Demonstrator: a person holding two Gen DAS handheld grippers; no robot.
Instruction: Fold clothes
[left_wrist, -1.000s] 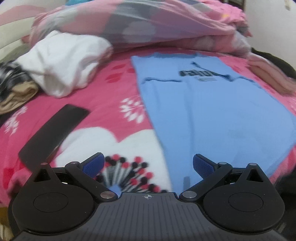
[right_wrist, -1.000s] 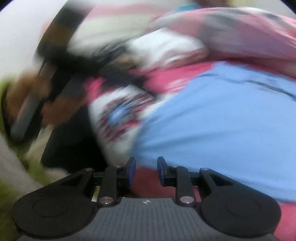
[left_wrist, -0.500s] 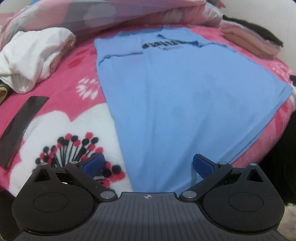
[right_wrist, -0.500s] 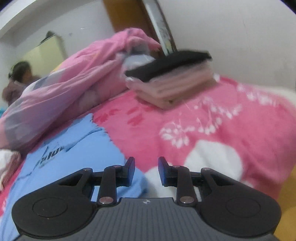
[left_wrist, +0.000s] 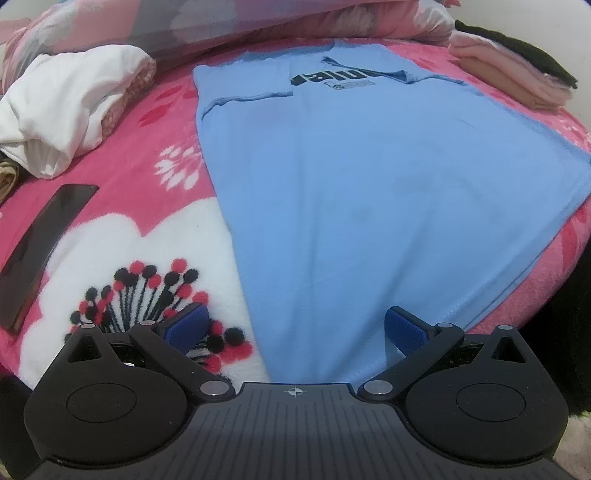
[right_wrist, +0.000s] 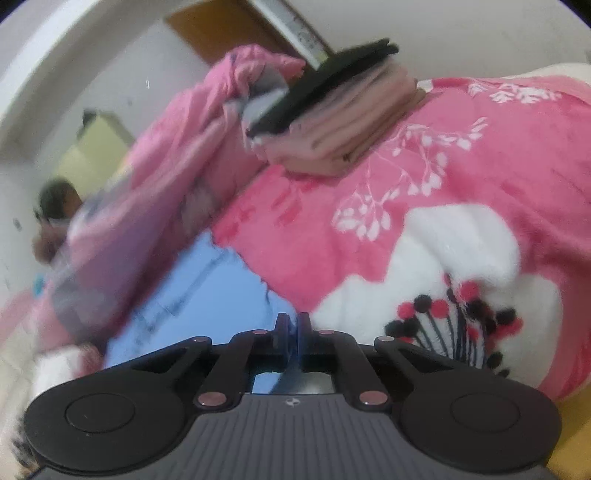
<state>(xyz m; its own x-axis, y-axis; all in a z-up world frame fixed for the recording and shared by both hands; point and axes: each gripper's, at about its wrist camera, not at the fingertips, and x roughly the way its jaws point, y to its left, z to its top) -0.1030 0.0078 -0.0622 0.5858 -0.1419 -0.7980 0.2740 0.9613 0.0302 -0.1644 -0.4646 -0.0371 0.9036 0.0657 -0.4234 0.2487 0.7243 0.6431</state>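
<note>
On the pink blanket (left_wrist: 122, 229) the blue shirt (left_wrist: 369, 192) lies flat, so with your right gripper (right_wrist: 291, 328) pinched shut at its edge, close your wide-open, empty left gripper (left_wrist: 295, 328) on the near hem before folding.

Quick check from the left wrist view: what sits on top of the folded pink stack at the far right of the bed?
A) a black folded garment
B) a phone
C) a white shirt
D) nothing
A: a black folded garment lies across the top of the pink stack, right of the blue T-shirt.
</note>
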